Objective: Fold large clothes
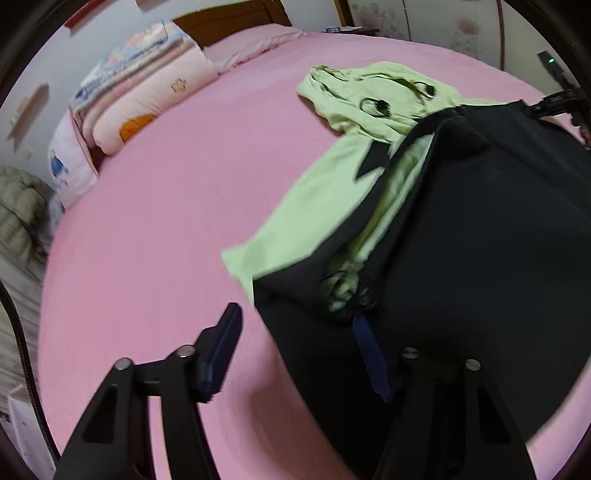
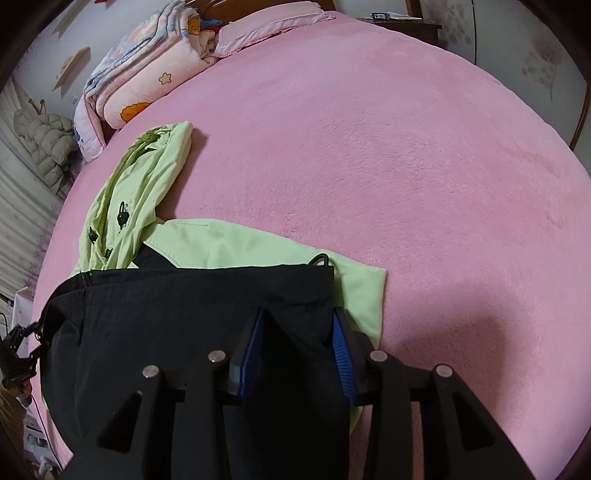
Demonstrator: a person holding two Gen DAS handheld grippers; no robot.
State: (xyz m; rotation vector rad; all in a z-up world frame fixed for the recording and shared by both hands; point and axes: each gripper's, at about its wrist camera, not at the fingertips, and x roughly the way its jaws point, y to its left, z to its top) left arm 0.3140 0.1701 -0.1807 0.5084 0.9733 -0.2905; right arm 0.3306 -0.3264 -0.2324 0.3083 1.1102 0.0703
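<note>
A large jacket, light green outside with a black lining, lies on the pink bed. Its hood points to the far side. In the left wrist view my left gripper is open, one finger over the bed, the other against the black fabric's near edge. In the right wrist view the jacket's black part is folded over the green. My right gripper has black fabric between its blue pads, jaws partly apart.
Folded quilts and a pillow are stacked at the head of the bed. A wooden headboard stands behind. A padded grey coat hangs at the left. Bare pink bed spreads to the right.
</note>
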